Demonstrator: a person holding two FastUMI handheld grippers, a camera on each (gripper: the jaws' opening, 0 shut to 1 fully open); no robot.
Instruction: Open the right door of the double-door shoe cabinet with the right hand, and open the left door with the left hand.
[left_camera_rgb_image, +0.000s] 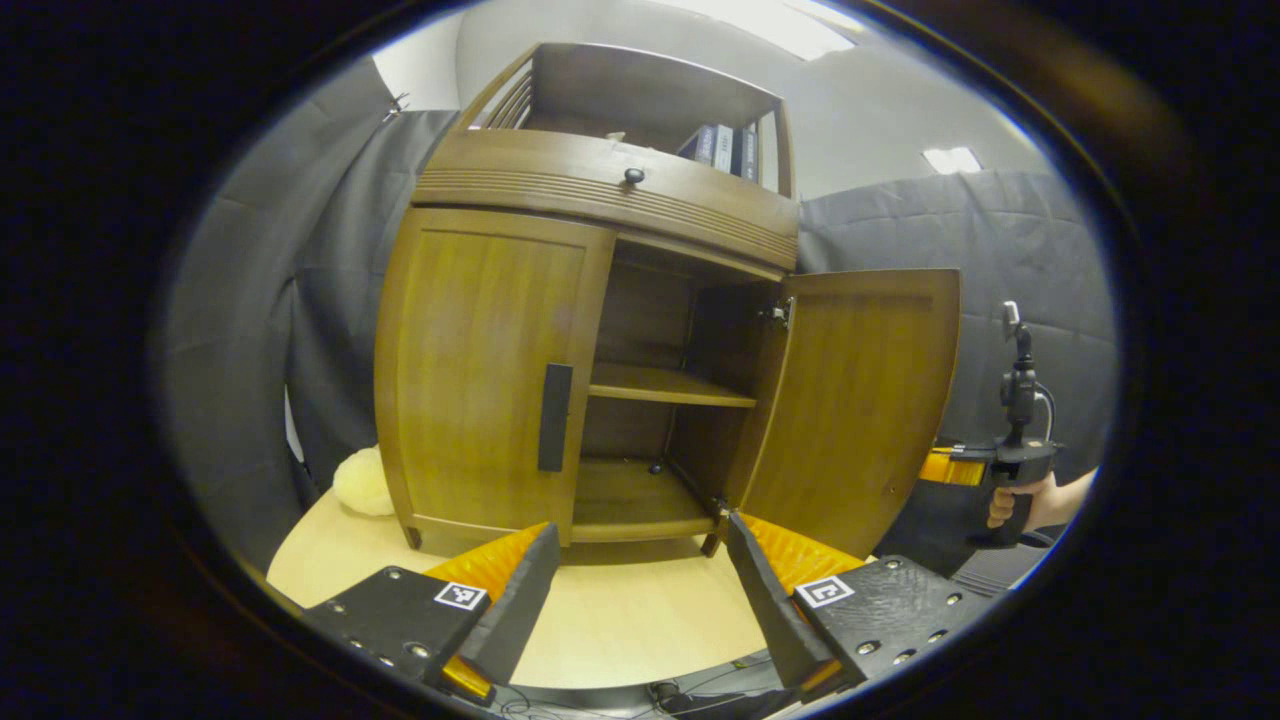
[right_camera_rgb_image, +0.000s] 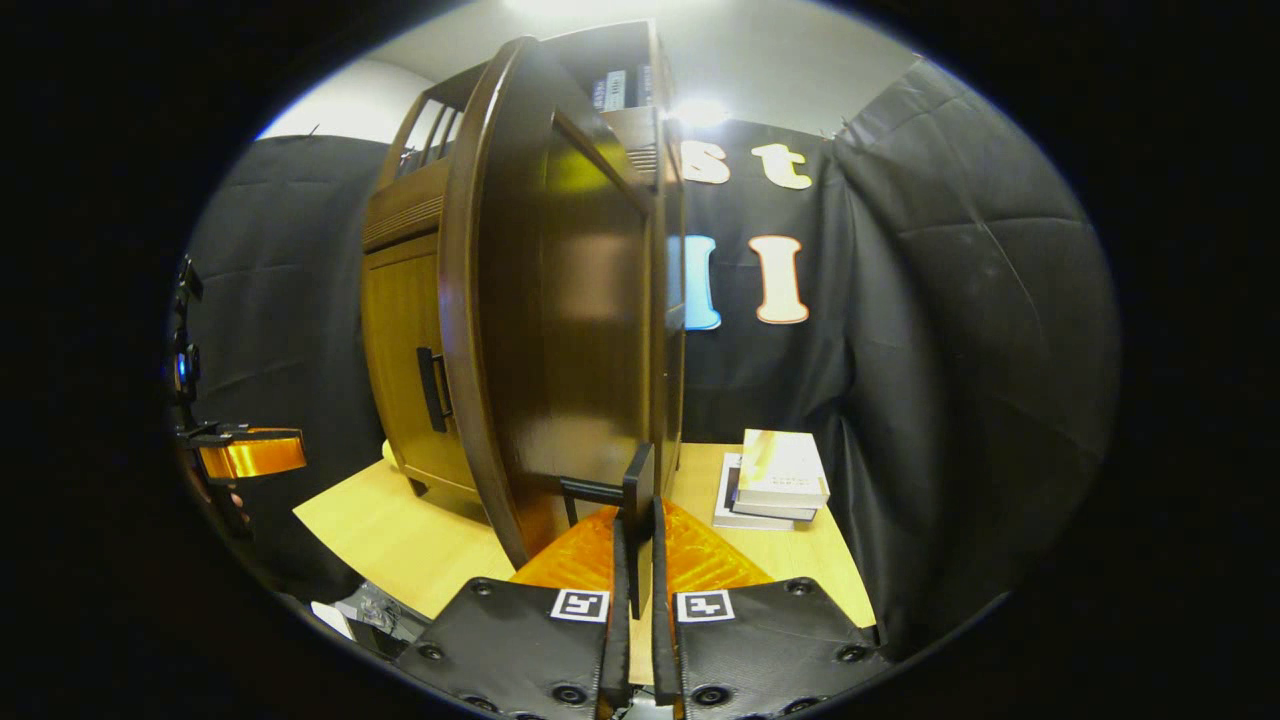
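Left gripper view: left gripper (left_camera_rgb_image: 640, 590) spread wide, empty, facing the closed left door (left_camera_rgb_image: 480, 370). Right door (left_camera_rgb_image: 850, 400) stands open (shelves exposed), right gripper (right_camera_rgb_image: 636, 560) clamped on its handle (right_camera_rgb_image: 634, 492).

Brown cabinet (left_camera_rgb_image: 500, 350) (blk handle (left_camera_rgb_image: 555, 417)).

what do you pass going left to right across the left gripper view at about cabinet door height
pale fluffy thing on the table → closed left door → its dark handle → open compartment with shelf → swung-open right door → right gripper → hand holding it
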